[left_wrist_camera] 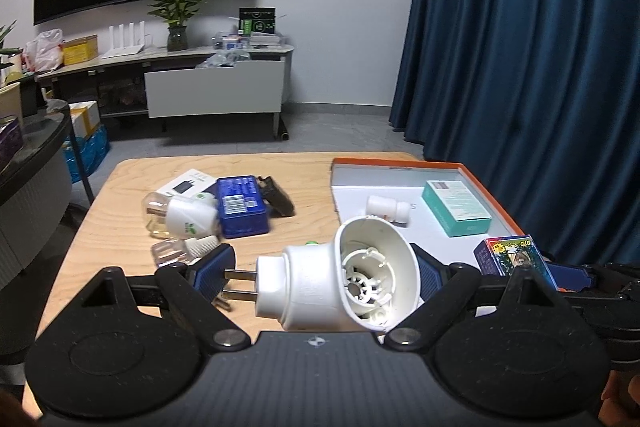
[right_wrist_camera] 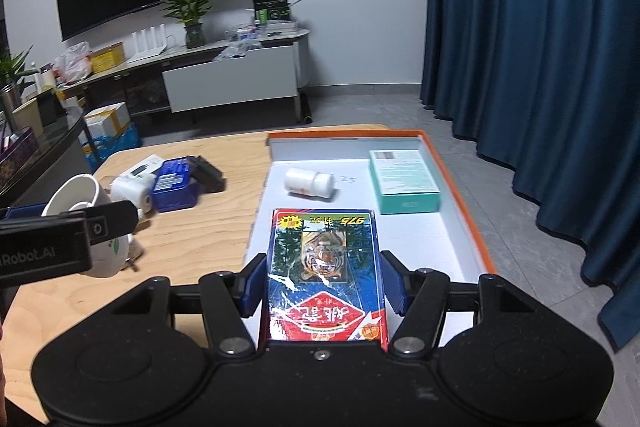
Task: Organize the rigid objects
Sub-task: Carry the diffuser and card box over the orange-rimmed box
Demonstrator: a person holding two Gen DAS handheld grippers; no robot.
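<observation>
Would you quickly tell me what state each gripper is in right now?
Left gripper: closed on the white plug-in device.
Right gripper: closed on the blue tiger card box, over the orange-rimmed tray.

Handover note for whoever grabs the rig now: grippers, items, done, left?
Left gripper: shut on white plug-in unit, above the table.
Right gripper: shut on card box, over the tray.
Done: pill bottle and teal box in tray.
Left: place both held items; then blue box, black item, white box, two refill bottles on table.
</observation>
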